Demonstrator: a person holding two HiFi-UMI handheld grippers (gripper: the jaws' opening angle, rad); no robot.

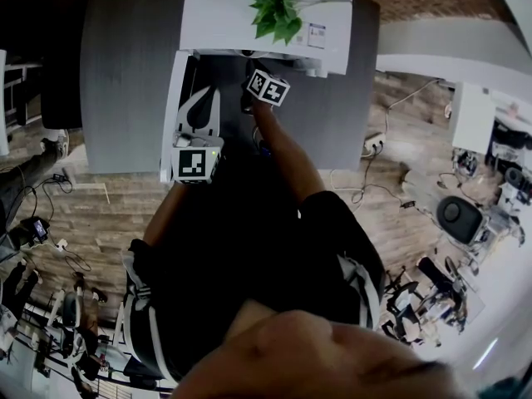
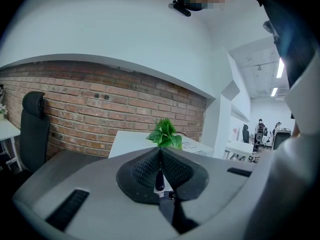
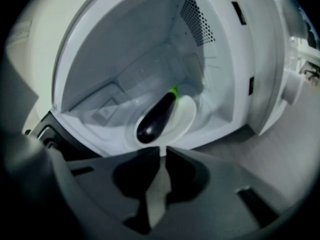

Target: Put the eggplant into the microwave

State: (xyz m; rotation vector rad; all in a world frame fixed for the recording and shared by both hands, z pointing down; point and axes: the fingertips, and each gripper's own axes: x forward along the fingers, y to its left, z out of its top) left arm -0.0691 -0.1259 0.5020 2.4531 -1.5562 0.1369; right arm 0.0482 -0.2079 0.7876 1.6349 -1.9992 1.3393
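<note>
A dark purple eggplant (image 3: 156,118) with a green stem lies on a white plate (image 3: 184,119). The plate rests on the floor of the open white microwave (image 3: 150,49). My right gripper (image 3: 162,153) is shut on the plate's near rim, just at the oven's opening. In the head view the right gripper's marker cube (image 1: 268,87) sits at the microwave's mouth (image 1: 249,61); its jaws are hidden there. My left gripper (image 2: 160,151) is shut with nothing between its tips, held beside the open door (image 1: 172,110).
The microwave stands on a grey table (image 1: 125,73) with a green plant (image 1: 274,7) on its top. A brick wall (image 2: 100,114) runs behind. A black chair (image 2: 34,129) stands at the left. Cables lie on the wooden floor (image 1: 382,189).
</note>
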